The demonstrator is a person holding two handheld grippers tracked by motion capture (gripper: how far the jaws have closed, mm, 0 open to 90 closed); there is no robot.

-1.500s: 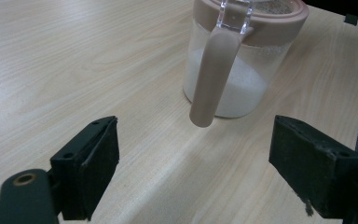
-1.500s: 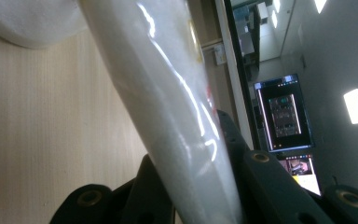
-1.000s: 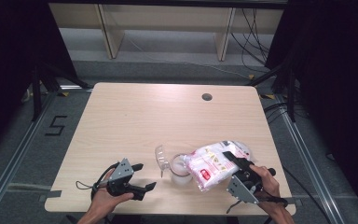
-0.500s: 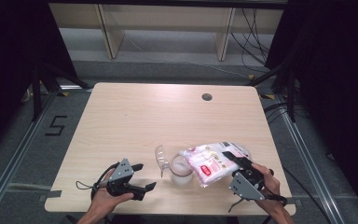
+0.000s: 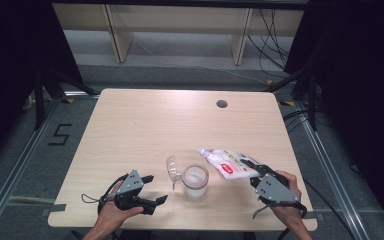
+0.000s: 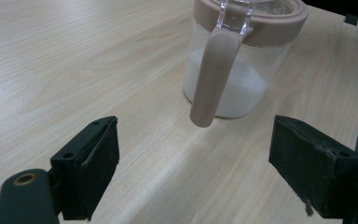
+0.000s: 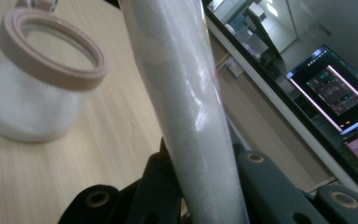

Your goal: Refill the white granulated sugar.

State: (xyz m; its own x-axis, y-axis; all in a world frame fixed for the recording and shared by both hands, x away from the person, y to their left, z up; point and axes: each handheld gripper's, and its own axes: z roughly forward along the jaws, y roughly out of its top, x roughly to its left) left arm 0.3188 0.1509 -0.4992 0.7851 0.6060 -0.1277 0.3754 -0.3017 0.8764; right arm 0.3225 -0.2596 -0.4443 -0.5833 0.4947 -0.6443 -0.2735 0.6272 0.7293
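Pale wood table (image 5: 130, 125), right gripper (image 5: 252, 170) fingers clamped on bag (image 5: 227, 162), now lower beside jar (image 5: 195, 181); left gripper (image 5: 155, 192) fingers wide.

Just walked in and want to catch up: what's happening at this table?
A person is working with tongs in each hand. The right tongs are shut on a bag of white granules, held beside an open jar that already has some white granules in it. The jar's clear lid is flipped open to its left. The left tongs rest open on the table, pointing at the jar and holding nothing.
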